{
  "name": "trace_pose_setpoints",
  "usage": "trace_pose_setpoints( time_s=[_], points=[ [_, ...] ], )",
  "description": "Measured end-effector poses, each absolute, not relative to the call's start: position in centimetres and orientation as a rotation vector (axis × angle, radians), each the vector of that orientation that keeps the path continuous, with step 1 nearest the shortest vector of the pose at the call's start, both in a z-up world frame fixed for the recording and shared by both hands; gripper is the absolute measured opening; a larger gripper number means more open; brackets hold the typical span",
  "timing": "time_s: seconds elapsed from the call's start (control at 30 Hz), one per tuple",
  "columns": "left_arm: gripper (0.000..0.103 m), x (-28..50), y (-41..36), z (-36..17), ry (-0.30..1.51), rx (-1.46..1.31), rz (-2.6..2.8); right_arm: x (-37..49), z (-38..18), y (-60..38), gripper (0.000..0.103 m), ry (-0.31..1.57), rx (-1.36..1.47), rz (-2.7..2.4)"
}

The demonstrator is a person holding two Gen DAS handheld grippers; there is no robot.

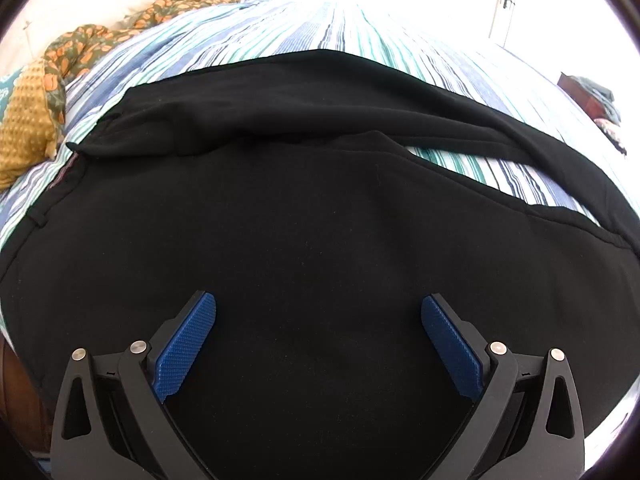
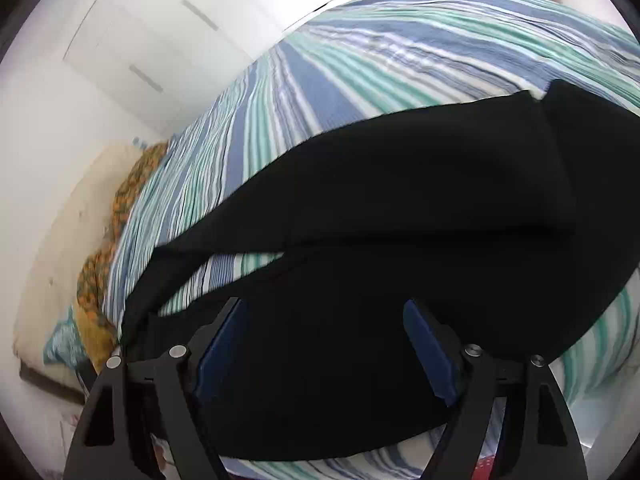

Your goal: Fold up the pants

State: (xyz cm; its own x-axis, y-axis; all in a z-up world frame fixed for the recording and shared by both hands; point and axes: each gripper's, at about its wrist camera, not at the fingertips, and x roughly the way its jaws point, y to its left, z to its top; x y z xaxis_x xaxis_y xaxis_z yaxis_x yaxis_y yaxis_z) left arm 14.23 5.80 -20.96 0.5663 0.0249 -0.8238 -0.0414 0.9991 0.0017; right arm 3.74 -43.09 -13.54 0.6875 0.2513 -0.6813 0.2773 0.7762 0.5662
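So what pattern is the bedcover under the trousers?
Blue, teal and white striped bedcover, clearest in the right wrist view.

no readable text, labels, numbers

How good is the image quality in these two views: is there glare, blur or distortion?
Left wrist view: sharp, but the far end of the striped bedspread burns out to white glare; the black pants show almost no detail. Right wrist view: motion blur smears the bedspread stripes and the pants' edges. Both views bend strongly, as fisheye pictures do.
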Motion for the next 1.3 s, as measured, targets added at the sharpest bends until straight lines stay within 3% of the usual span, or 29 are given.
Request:
trace_pose_setpoints(
  time_s=[0.2,0.23,0.27,0.33,0.47,0.6,0.77,0.93,0.97,1.03,1.1,1.2,1.3],
  points=[
    [0.102,13.9,5.1,-20.8,0.995,-0.001,0.053,4.3,-14.3,-48.5,0.076,0.71,0.913,-0.207],
    [0.102,14.1,5.3,-20.5,1.013,0.0,0.051,4.4,-14.6,-48.9,0.062,0.715,0.933,-0.226],
    [0.102,14.4,5.4,-20.1,1.032,-0.004,0.047,4.5,-14.7,-49.2,0.035,0.724,0.927,-0.246],
    [0.102,15.0,6.1,-18.4,1.036,-0.044,0.007,4.8,-14.5,-49.8,0.007,0.74,0.903,-0.254],
    [0.102,18.7,8.6,-13.2,0.96,-0.151,-0.035,4.5,-12.0,-51.2,0.005,0.687,0.927,-0.138],
    [0.102,25.8,11.5,-10.4,0.947,-0.325,-0.062,4.2,-5.7,-50.5,0.005,0.609,0.824,0.043],
    [0.102,33.1,13.1,-12.4,1.019,-0.488,-0.025,1.5,1.7,-48.5,0.005,0.515,0.651,0.224],
    [0.101,36.0,12.3,-14.9,1.096,-0.537,-0.018,-2.1,4.9,-48.2,0.005,0.441,0.598,0.3],
    [0.097,36.4,12.4,-15.3,1.105,-0.546,-0.015,-2.6,5.1,-48.3,0.005,0.436,0.596,0.31],
    [0.068,36.4,12.3,-15.7,1.117,-0.561,-0.013,-3.7,5.2,-48.8,0.005,0.43,0.595,0.335],
    [0.008,36.9,13.3,-16.0,1.126,-0.584,-0.026,-3.7,4.7,-49.1,0.005,0.448,0.587,0.339],
    [0.008,34.3,13.8,-13.0,1.064,-0.596,-0.034,-2.7,3.4,-49.9,0.005,0.483,0.606,0.315],
    [0.009,29.1,15.0,-6.2,0.882,-0.578,-0.083,-0.4,2.4,-51.3,0.005,0.501,0.607,0.255]
  ],
)
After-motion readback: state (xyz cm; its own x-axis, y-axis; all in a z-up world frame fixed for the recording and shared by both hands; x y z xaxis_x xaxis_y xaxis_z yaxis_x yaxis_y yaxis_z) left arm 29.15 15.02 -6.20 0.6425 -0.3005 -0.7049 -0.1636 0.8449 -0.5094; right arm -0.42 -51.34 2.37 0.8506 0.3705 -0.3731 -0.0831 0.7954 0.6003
